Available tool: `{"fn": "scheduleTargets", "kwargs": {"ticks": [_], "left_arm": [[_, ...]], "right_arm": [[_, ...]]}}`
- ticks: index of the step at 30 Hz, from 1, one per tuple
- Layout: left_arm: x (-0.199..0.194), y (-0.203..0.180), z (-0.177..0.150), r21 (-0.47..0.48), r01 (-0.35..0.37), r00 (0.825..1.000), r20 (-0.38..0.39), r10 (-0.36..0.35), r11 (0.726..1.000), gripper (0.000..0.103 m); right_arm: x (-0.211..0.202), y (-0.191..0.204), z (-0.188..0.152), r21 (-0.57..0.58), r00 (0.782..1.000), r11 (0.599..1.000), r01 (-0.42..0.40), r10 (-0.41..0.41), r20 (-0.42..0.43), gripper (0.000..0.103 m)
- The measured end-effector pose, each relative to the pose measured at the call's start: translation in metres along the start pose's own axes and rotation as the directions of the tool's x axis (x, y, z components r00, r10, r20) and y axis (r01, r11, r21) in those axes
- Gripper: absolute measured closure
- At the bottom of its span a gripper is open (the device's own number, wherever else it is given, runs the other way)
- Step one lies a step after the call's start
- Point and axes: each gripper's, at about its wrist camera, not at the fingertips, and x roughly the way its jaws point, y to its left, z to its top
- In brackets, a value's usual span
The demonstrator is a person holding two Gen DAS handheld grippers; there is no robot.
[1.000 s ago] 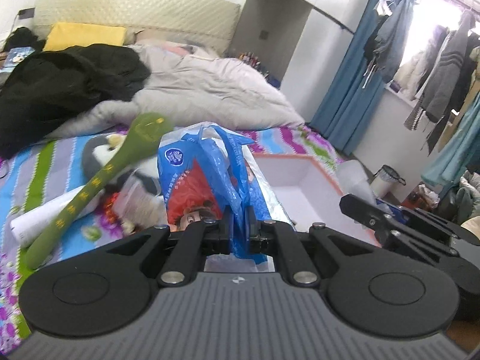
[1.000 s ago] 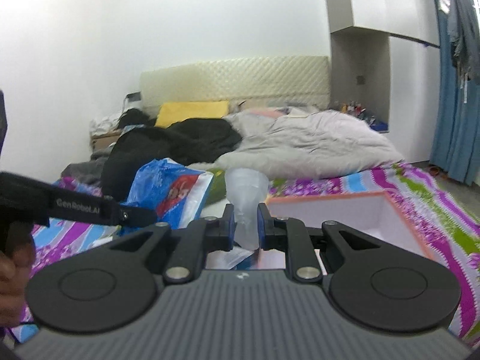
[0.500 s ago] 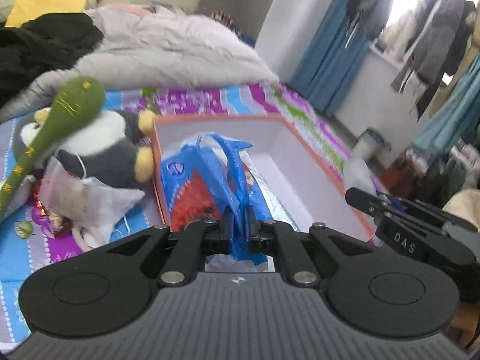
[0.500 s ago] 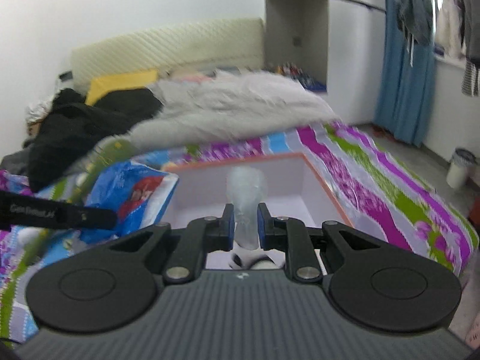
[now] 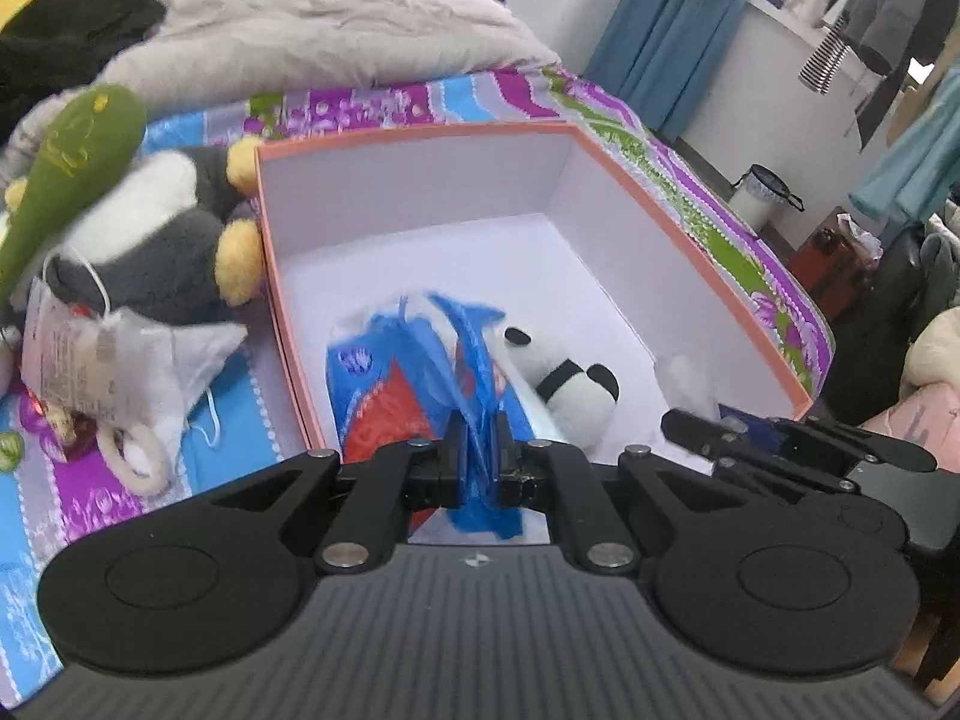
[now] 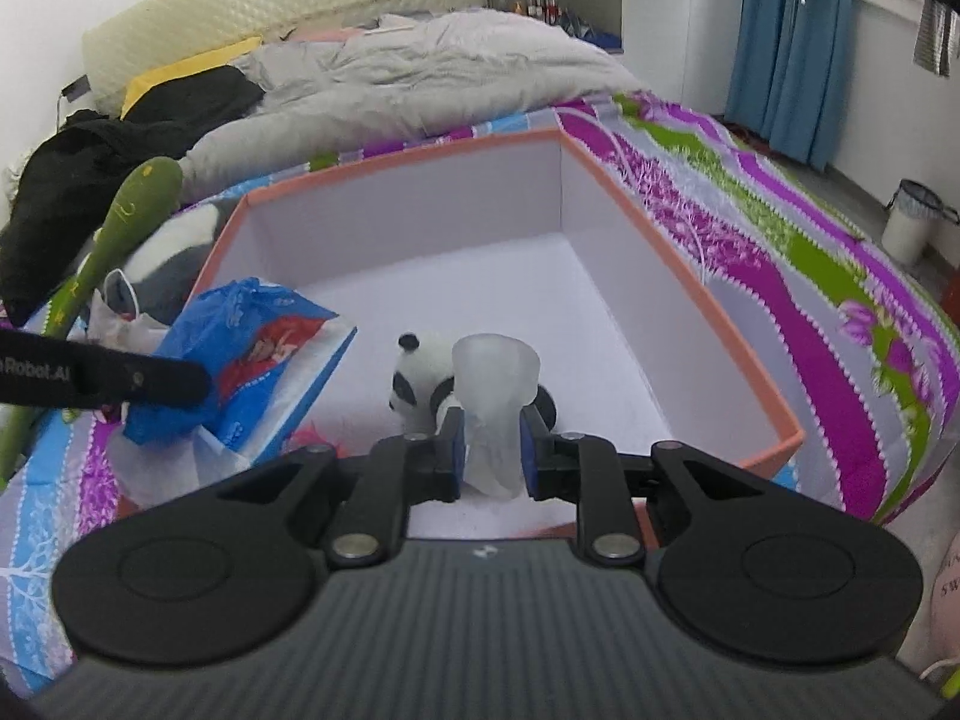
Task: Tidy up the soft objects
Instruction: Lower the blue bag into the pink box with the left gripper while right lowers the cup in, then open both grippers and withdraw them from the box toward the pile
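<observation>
While the left claw (image 5: 478,450) is clamped shut on the handle of a blue plastic bag (image 5: 414,378), the bag hangs over the near left part of an orange-rimmed box (image 5: 690,228) that sits on the bed's striped floral sheet (image 6: 780,252). Seen from the right wrist, the same bag (image 6: 252,360) overlaps the box's left wall, its red print facing up.

Pinched between the blue pads of the right claw (image 6: 491,450) is a translucent white soft piece (image 6: 495,396), held upright above the near part of the box's white floor. Just behind it inside the box lies a small panda plush (image 6: 417,384), which the left wrist view shows beside the blue bag, toward the right (image 5: 564,384).

Outside the box, against its left wall, lies a grey, white and yellow penguin plush (image 5: 162,240), with a green club-shaped toy (image 5: 66,162) leaning across it. A white drawstring pouch (image 5: 132,360) rests on the sheet near the penguin.

At the far end of the bed are a rumpled grey duvet (image 6: 420,78) and dark clothing (image 6: 120,138). Blue curtains (image 6: 792,42) hang at the far right, and a small white bin (image 6: 909,228) stands on the floor beyond the bed's right edge.
</observation>
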Motion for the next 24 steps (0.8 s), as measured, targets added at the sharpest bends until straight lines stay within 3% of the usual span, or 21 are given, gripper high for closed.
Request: {"fn": "scheduleTargets", "kwargs": {"ticks": [2,5,12,24], "left_arm": [[-0.004,0.001,0.001,-0.014,-0.006,1.000,0.007,0.006,1.000,0.091],[-0.016,0.003,0.004,-0.038,0.009,0.999,0.040,-0.007,0.999,0.075],[-0.060,0.006,0.007,-0.035,0.029,0.991,0.128,-0.024,0.999,0.074],[-0.146,0.021,-0.018,-0.022,0.054,0.965,0.258,-0.047,0.998,0.074]], "right_arm": [[-0.002,0.000,0.002,0.008,1.000,1.000,0.009,-0.009,0.002,0.063],[-0.009,-0.001,0.007,0.024,1.000,1.000,-0.005,0.005,0.022,0.057],[-0.046,0.005,0.022,0.033,0.989,0.998,-0.060,0.055,0.137,0.057],[-0.112,0.050,0.024,-0.067,0.944,0.986,-0.155,0.168,0.283,0.057]]}}
